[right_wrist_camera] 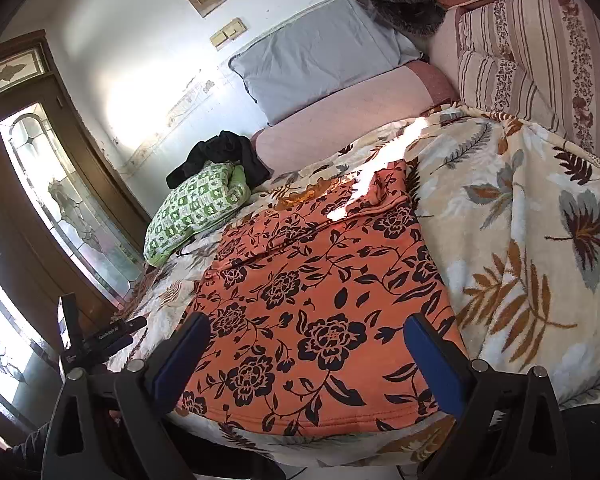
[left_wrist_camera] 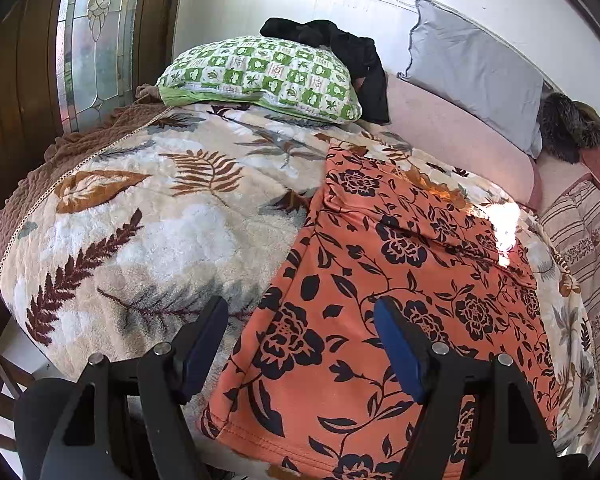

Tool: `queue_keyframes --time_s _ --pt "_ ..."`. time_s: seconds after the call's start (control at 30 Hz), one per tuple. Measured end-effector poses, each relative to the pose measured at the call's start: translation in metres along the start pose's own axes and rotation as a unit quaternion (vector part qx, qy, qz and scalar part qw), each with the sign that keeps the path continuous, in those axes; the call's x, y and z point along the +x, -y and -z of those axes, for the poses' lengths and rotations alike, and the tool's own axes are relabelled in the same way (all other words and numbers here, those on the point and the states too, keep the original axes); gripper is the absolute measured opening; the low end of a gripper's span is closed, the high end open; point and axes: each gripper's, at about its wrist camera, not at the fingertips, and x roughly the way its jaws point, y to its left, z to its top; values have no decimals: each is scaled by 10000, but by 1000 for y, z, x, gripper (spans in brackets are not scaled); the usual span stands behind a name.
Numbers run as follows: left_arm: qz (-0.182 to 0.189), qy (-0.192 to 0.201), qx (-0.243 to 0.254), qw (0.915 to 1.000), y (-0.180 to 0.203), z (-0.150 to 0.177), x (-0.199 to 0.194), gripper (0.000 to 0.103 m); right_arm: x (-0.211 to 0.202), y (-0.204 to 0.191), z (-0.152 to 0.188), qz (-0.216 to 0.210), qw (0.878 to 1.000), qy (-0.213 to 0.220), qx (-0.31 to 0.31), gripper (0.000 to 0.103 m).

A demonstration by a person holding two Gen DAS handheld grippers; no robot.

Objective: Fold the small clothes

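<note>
A home bedroom: a bed under a leaf-print blanket (left_wrist_camera: 148, 216), pillows (left_wrist_camera: 260, 76), a glass-panelled wooden door (right_wrist_camera: 60, 200).

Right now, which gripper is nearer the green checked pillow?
Left. The left gripper straddles the orange garment's pillow-side edge; the right gripper is over its other side, farther from the green checked pillow.

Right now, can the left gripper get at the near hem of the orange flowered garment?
Probably yes. The left gripper is open above the orange garment, whose near hem lies flat on the leaf-print blanket with nothing lying on it.
</note>
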Motion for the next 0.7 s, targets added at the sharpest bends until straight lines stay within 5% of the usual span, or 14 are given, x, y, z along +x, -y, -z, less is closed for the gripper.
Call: queue_keyframes --time_s 0.7 --pt "-32 -96 139 9999 -15 7 -9 76 4 21 -20 -83 9998 -84 160 99"
